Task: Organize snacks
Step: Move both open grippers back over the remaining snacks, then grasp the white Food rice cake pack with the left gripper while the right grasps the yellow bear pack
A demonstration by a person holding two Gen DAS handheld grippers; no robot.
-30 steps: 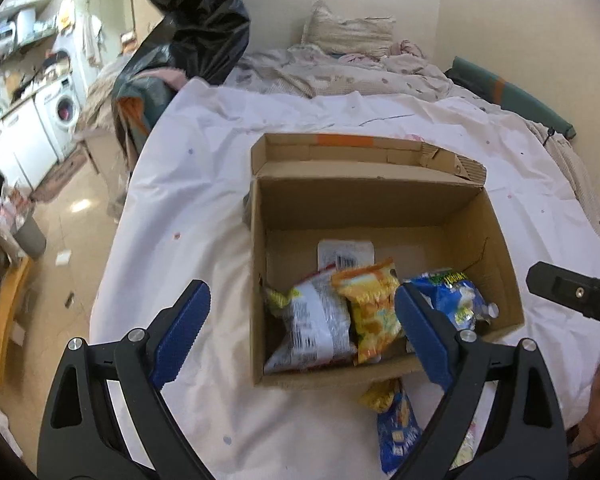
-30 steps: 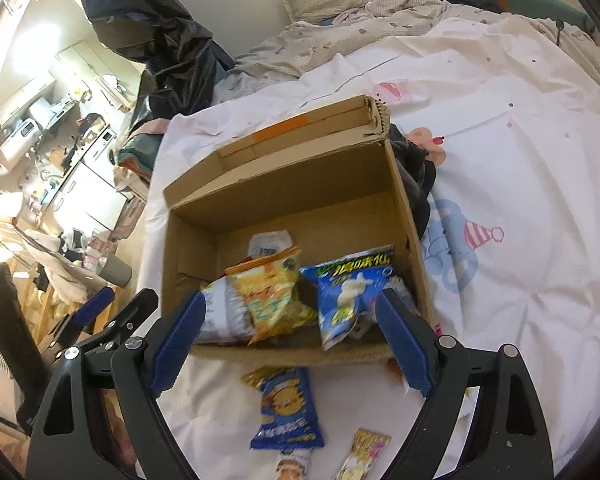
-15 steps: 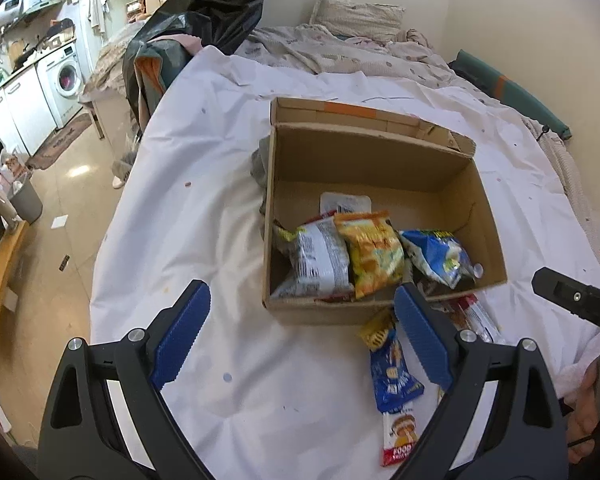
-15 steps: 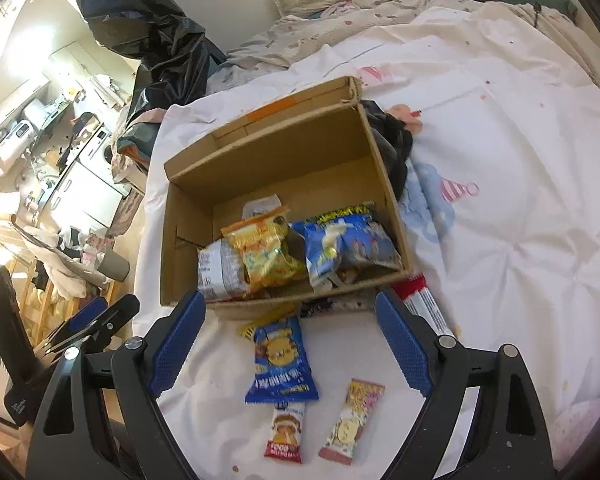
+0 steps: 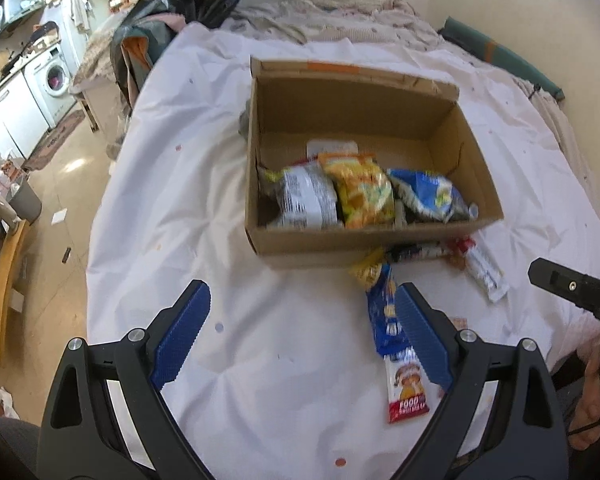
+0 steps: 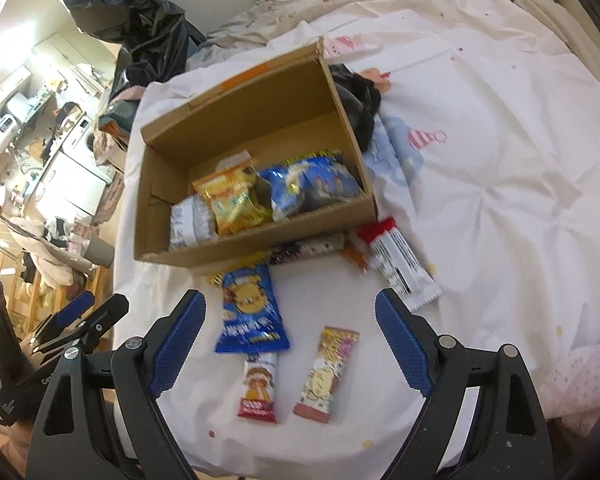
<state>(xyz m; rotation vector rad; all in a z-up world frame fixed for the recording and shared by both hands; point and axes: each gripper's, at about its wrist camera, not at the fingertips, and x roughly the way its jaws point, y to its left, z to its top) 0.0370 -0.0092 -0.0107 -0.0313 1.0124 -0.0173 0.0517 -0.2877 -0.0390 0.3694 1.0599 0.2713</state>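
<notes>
Fig. legend, L to R, all places given rel. to the cardboard box, which sits open on a bed w/ a white sheet.

Left gripper: jaws wide open, nothing between the pads; hovers over bare sheet in front of the box's left corner. In the right wrist view it shows low at the left edge, beyond the sheet.

Inside box, along the front wall: white-and-silver bag at left, yellow bag in the middle, blue bag at right; a white packet lies flat behind them.

In front of box, on the sheet: blue snack pack just below the front wall, its top near the wall; red-and-white bar just below that pack; pink-and-yellow bar beside it to the right, apart from it. A dark wrapper lies against the front wall; a white bar w/ red end sits off the box's front right corner.

Right of box: dark cloth touching the right wall.

Right gripper: jaws wide open, empty; the blue pack and both bars show between the jaws, none touched.
</notes>
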